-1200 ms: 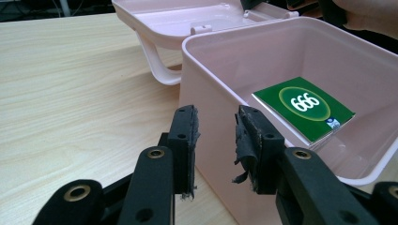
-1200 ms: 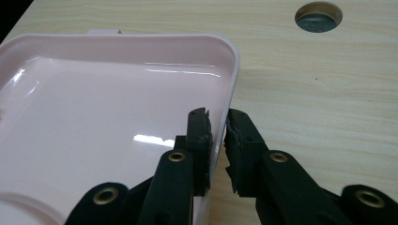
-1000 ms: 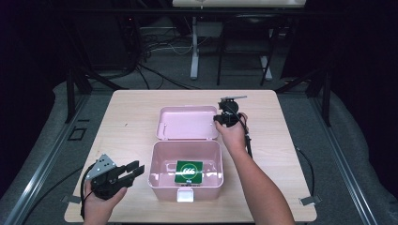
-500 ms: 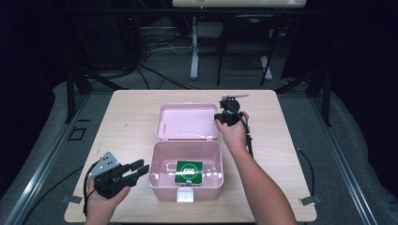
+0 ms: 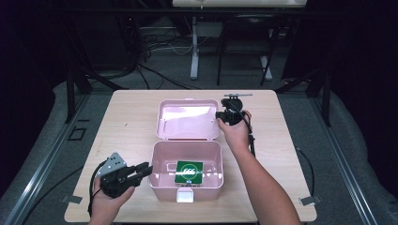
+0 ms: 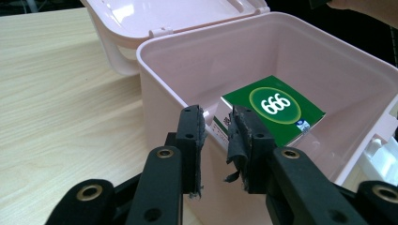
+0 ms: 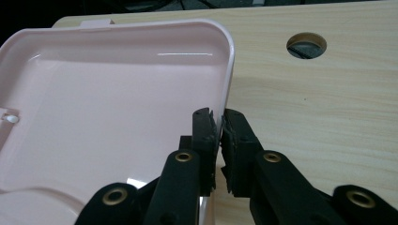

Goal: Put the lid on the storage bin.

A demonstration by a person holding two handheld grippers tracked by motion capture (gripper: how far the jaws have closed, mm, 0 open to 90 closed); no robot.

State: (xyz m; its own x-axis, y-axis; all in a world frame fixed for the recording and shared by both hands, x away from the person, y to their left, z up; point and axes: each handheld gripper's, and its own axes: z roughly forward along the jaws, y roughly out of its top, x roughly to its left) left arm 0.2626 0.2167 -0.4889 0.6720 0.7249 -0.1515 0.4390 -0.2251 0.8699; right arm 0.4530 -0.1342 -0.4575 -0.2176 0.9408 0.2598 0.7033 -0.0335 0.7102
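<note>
1. The pink box [image 5: 185, 176] sits open mid-table, its lid [image 5: 187, 119] laid flat behind it.
2. The right gripper [image 7: 219, 123] is clamped on the lid's edge.
3. The left gripper [image 6: 217, 123] has just been closing, jaws straddling the box wall, a gap left.
4. Light, stiff, slick plastic, I'd guess; rims grip best.

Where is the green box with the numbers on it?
The green box lies flat on the bottom of the open pink bin, near the front middle of the table in the high view, just right of the left gripper.
</note>
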